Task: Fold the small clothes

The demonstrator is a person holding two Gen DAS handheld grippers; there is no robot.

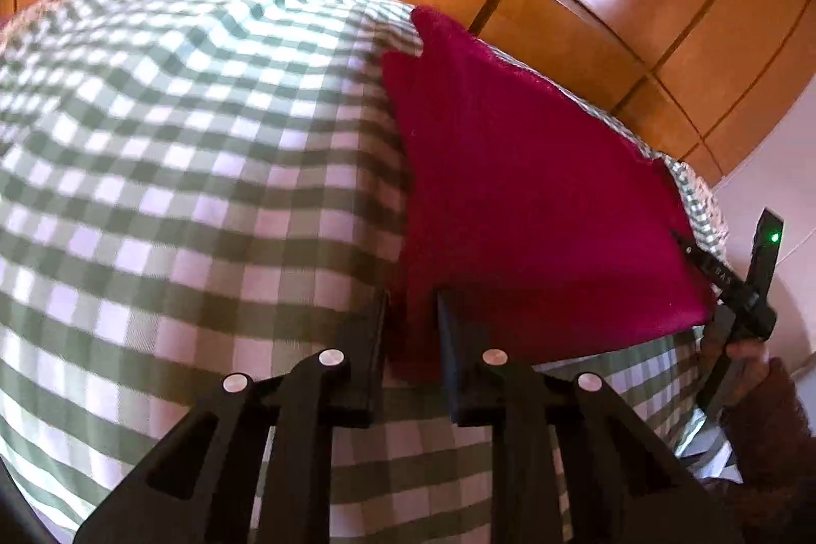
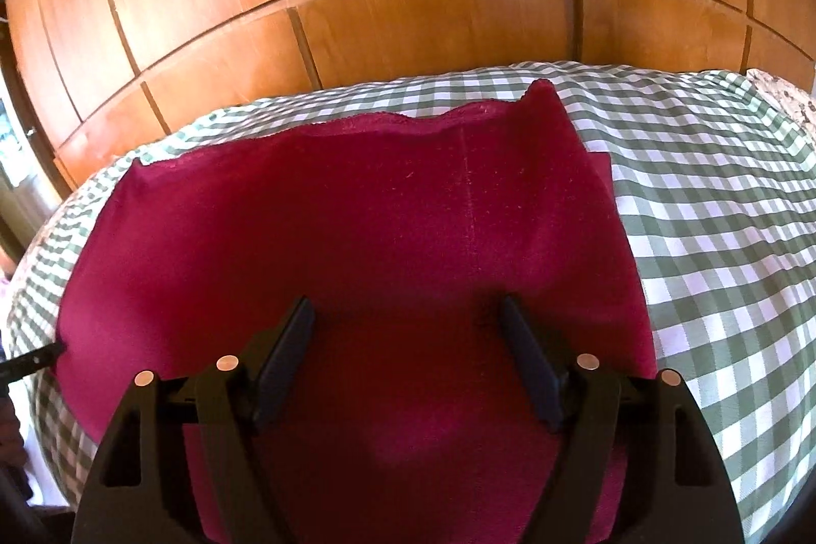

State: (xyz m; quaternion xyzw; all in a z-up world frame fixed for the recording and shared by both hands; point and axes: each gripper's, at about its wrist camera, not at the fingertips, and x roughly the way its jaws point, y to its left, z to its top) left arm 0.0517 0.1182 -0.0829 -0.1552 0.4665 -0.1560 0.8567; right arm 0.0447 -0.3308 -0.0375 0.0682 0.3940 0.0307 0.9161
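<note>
A dark red garment (image 2: 367, 228) lies spread flat on a green-and-white checked cloth (image 2: 714, 197); it also shows in the left wrist view (image 1: 525, 197). My left gripper (image 1: 412, 304) sits at the garment's near left corner, its fingers a narrow gap apart with red fabric between them. My right gripper (image 2: 405, 309) is open and hovers over the near middle of the garment; its body shows at the right edge of the left wrist view (image 1: 734, 289). The left gripper's tip shows at the garment's left edge in the right wrist view (image 2: 35, 358).
A wall of orange wooden cupboard doors (image 2: 418, 14) stands just behind the covered surface. The checked cloth (image 1: 178, 166) stretches wide to the left of the garment. A pale wall (image 1: 780, 187) is at the right.
</note>
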